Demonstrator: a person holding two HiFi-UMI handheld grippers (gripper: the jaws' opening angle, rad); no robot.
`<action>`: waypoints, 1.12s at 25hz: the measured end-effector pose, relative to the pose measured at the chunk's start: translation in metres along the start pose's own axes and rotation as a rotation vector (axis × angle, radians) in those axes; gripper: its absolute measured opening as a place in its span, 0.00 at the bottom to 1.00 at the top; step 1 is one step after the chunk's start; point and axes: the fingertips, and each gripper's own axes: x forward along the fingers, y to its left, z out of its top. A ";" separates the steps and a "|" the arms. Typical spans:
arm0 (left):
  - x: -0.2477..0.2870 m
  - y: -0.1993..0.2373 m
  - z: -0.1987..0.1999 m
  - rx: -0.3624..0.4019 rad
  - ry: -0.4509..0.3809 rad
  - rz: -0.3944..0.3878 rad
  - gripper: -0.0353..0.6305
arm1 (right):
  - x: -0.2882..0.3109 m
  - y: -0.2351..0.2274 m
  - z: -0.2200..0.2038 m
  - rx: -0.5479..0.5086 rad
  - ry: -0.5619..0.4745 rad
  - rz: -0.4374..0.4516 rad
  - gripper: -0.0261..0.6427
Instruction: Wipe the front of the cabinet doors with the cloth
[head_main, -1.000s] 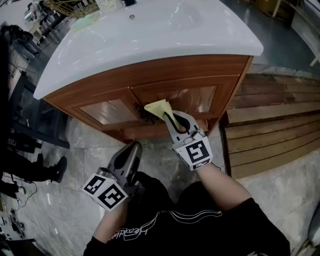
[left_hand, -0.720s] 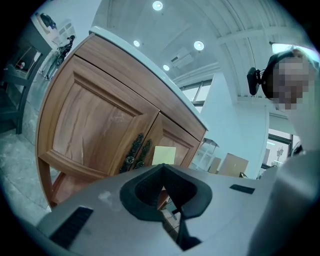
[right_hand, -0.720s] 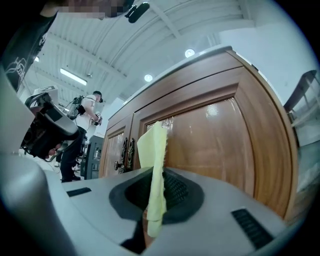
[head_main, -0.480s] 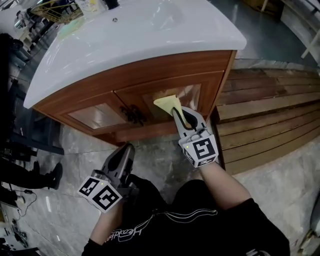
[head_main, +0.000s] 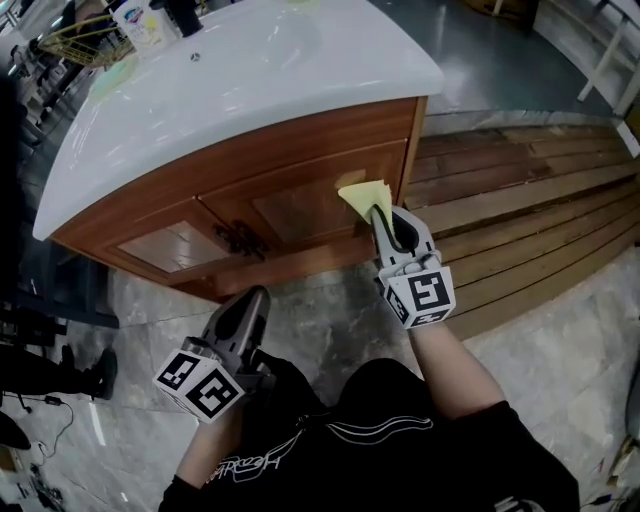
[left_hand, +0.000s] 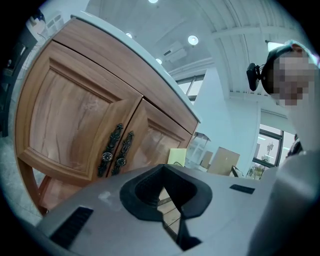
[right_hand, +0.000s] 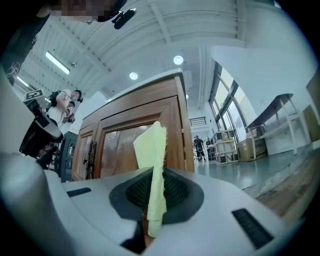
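The wooden cabinet has two doors, the left door and the right door, with dark ornate handles where they meet. My right gripper is shut on a folded yellow cloth and presses it against the right door's right edge, by the cabinet corner. In the right gripper view the cloth stands upright between the jaws in front of the door. My left gripper hangs low in front of the cabinet, shut and holding nothing, pointing toward the handles.
A white basin top overhangs the doors, with a bottle and a wire basket at its far left. Wooden decking runs to the right of the cabinet. Marble floor lies below. People stand far off in the hall.
My right gripper has slid the cloth rightward across the right door, from beside the handles to the door's right edge. The left gripper has stayed low and still.
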 end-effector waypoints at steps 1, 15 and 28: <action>0.003 -0.002 0.001 0.002 0.000 -0.008 0.06 | -0.003 -0.007 0.000 0.001 0.001 -0.015 0.10; 0.014 -0.012 0.002 0.007 0.010 -0.033 0.06 | -0.033 -0.053 -0.001 -0.003 0.016 -0.098 0.10; -0.010 0.006 0.008 -0.003 -0.042 0.019 0.06 | -0.022 0.063 0.027 0.056 -0.057 0.207 0.10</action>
